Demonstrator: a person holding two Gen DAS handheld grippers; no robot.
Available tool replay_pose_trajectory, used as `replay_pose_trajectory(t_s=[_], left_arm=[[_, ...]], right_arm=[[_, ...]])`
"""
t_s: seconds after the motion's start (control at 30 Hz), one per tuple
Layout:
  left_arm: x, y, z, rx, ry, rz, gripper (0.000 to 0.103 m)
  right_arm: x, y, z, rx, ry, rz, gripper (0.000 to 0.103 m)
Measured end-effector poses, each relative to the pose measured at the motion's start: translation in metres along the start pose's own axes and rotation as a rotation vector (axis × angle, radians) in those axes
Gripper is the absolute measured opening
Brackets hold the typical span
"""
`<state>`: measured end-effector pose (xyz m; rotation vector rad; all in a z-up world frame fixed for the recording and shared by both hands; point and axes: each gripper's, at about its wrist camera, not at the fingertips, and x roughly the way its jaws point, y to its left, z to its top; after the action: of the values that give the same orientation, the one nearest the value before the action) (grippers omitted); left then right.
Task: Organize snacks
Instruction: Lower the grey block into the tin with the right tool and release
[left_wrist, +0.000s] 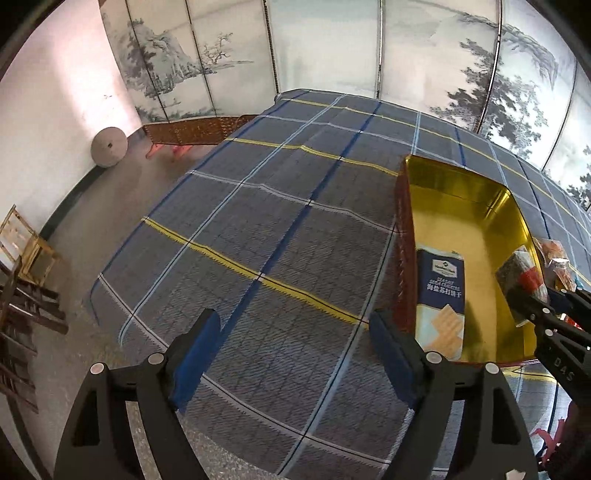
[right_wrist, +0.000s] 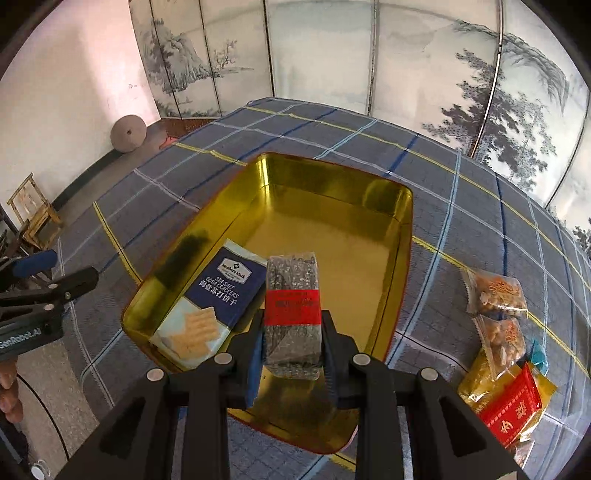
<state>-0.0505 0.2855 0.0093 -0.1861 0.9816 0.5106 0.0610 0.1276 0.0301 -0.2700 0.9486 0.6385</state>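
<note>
Right wrist view: our right tongs (right_wrist: 291, 356) clamp a speckled snack bar (right_wrist: 292, 314), long axis forward, above the gold tin (right_wrist: 400, 229) beside the soda crackers (right_wrist: 218, 291); left tongs (left_wrist: 295, 354) gape empty.

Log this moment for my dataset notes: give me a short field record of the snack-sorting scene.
surface: plaid tablecloth
container: gold tin, open, no lid seen
in tin: soda cracker pack, lying along its left side
right gripper: shut on a speckled bar with a red band, held over the tin
left gripper: open, holds nothing, left of the tin
outside tin: loose snack packets on the cloth to its right
</note>
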Motion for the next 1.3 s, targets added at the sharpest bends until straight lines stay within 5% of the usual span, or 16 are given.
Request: replay_pose_trajectory(t_s=[0.8, 0.97, 1.3], left_arm=[[0.004, 0.003, -0.004, -0.015, 0.021, -0.007, 0.081], [0.002, -0.001, -0.004, -0.011, 0.015, -0.015, 0.081], [-0.015, -0.021, -0.006, 0.021, -0.013, -0.042, 0.081]], right_arm=[[0.019, 0.004, -0.005, -0.003, 0.042, 0.000, 0.028], [0.013, 0.006, -0.006, -0.005, 0.030, 0.008, 0.036], [-0.022, -0.006, -0.011, 0.020, -0.027, 0.035, 0.037]])
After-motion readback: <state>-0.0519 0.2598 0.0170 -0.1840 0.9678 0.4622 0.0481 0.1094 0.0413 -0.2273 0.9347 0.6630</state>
